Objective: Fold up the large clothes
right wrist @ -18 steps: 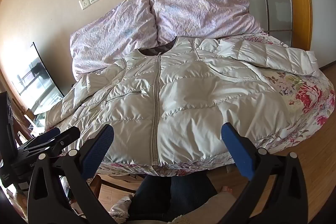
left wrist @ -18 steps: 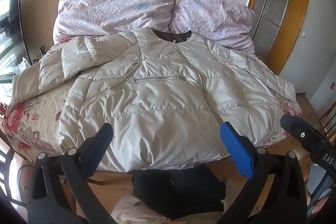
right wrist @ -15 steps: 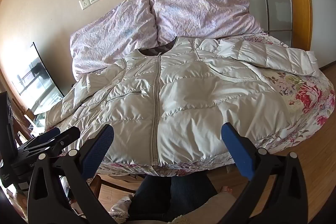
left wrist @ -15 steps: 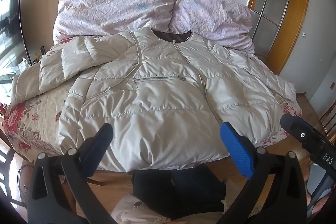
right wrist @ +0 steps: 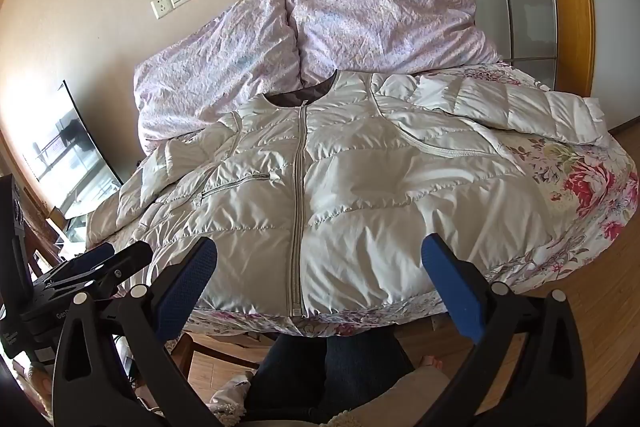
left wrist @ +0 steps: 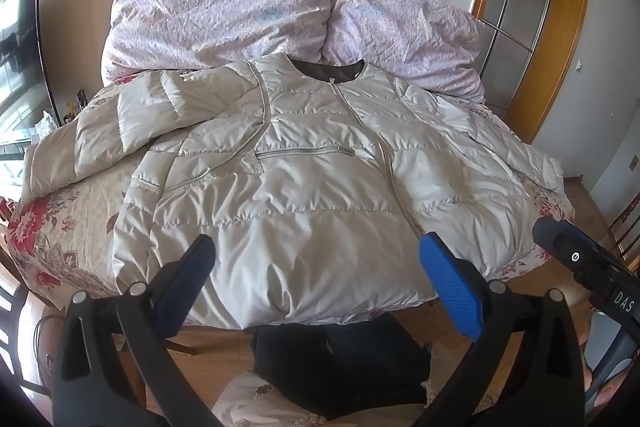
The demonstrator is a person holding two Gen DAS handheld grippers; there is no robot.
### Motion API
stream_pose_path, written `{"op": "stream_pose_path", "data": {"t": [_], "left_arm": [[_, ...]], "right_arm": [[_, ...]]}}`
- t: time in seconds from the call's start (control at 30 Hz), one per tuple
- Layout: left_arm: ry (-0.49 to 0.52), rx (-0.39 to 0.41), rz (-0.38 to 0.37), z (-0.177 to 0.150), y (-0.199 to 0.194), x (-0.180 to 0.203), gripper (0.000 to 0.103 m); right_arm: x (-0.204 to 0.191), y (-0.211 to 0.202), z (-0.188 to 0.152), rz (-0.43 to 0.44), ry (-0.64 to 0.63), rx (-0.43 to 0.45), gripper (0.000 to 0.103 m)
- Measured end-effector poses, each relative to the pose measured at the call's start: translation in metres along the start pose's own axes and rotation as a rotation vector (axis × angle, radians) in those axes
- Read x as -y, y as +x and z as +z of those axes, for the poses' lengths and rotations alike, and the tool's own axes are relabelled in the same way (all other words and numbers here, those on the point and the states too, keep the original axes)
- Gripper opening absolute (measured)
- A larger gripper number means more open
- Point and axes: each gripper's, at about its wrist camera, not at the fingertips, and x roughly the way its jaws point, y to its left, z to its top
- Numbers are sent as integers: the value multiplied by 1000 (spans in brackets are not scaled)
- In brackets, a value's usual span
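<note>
A: Grippers?
B: Left gripper (left wrist: 316, 275) and right gripper (right wrist: 320, 275) both spread wide, holding nothing, unchanged from 0.6 s ago, short of the bed (right wrist: 580, 195) edge.
A: Jacket?
B: Jacket (left wrist: 304, 187) flat on the bed, zipped, sleeves out, collar toward the pillows (left wrist: 224, 15); no shift.
A: Writing?
B: "DAS" on the right gripper's body, left view.

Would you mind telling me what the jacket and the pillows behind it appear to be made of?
The jacket looks like a slick synthetic shell, probably nylon or polyester, over puffy fill: it has a satin sheen and quilted stitch lines. The pillows look like matte woven cotton, judging by fine crumpled creases and no shine. Neither fibre can be confirmed by sight.
</note>
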Motion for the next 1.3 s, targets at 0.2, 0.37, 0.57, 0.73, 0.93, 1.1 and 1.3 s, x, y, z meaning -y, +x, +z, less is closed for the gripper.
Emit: {"op": "stream_pose_path", "data": {"t": [0.2, 0.37, 0.57, 0.73, 0.93, 1.1, 1.3], "left_arm": [[1, 1, 0, 0, 0, 0, 101], [1, 1, 0, 0, 0, 0, 101], [1, 2, 0, 0, 0, 0, 101], [1, 2, 0, 0, 0, 0, 101], [1, 1, 0, 0, 0, 0, 101], [2, 2, 1, 0, 0, 0, 101], [1, 2, 0, 0, 0, 0, 101]], "right_arm": [[0, 0, 0, 1, 0, -1, 102], [0, 1, 0, 0, 1, -2, 102], [0, 2, 0, 0, 1, -3, 102], [0, 2, -1, -1, 1, -4, 102], [0, 3, -1, -1, 1, -5, 102], [0, 4, -1, -1, 1, -6, 102], [0, 5, -2, -1, 2, -7, 102]]}}
